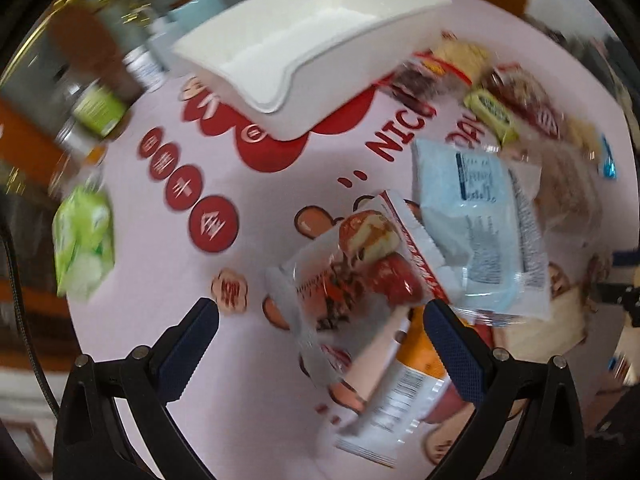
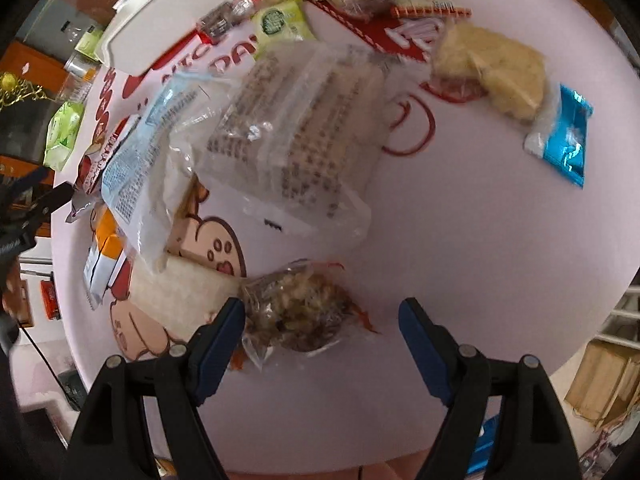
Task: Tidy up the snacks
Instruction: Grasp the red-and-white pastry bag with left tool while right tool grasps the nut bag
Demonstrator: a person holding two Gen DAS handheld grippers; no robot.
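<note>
Snacks — loose packets in a pile on the pink tabletop (image 2: 460, 208). Left gripper (image 1: 320, 322) open over a red-date packet (image 1: 360, 268). Right gripper (image 2: 322, 320) open — a clear nut packet (image 2: 296, 308) beside its left finger. White tray (image 1: 316, 46) at the far edge.

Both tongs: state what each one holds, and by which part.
Nothing is held. The left tongs are open above the red-date snack packet; the right tongs are open around the clear bag of mixed snack, not closed on it.
</note>
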